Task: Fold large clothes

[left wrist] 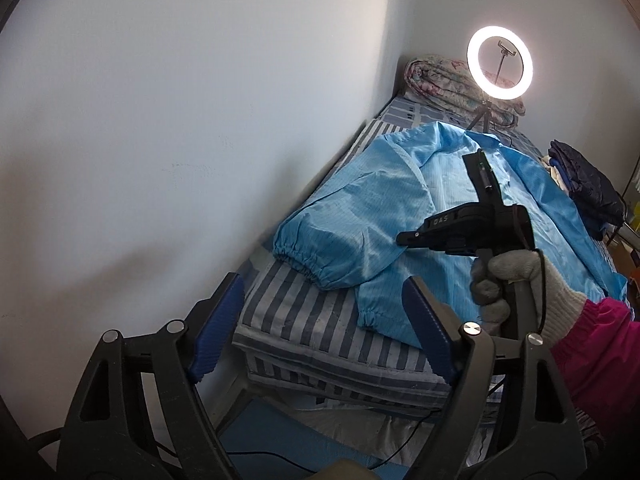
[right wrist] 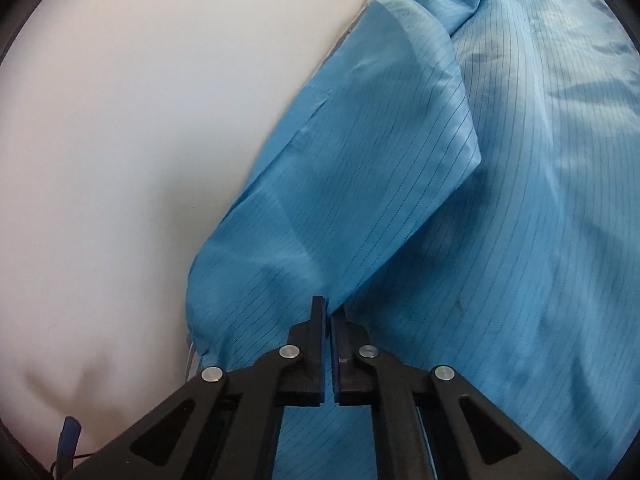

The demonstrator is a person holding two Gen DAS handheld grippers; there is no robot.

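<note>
A large light-blue coat (left wrist: 452, 184) lies spread on the striped bed (left wrist: 304, 320), one sleeve (left wrist: 340, 224) with an elastic cuff folded toward the wall. My left gripper (left wrist: 324, 320) hangs open over the bed's near corner, with nothing between its blue pads (left wrist: 218, 328). My right gripper (right wrist: 330, 312) is shut, pinching a fold of the coat's fabric at the lower edge of the sleeve (right wrist: 360, 180). In the left wrist view a gloved hand (left wrist: 516, 276) holds the right gripper (left wrist: 478, 164) over the coat.
A white wall (left wrist: 160, 120) runs along the bed's left side. A lit ring light (left wrist: 499, 63) on a small tripod stands at the far end before a rolled quilt (left wrist: 436, 80). Dark clothes (left wrist: 588, 188) are piled at the right. A cable (left wrist: 280, 456) trails on the floor.
</note>
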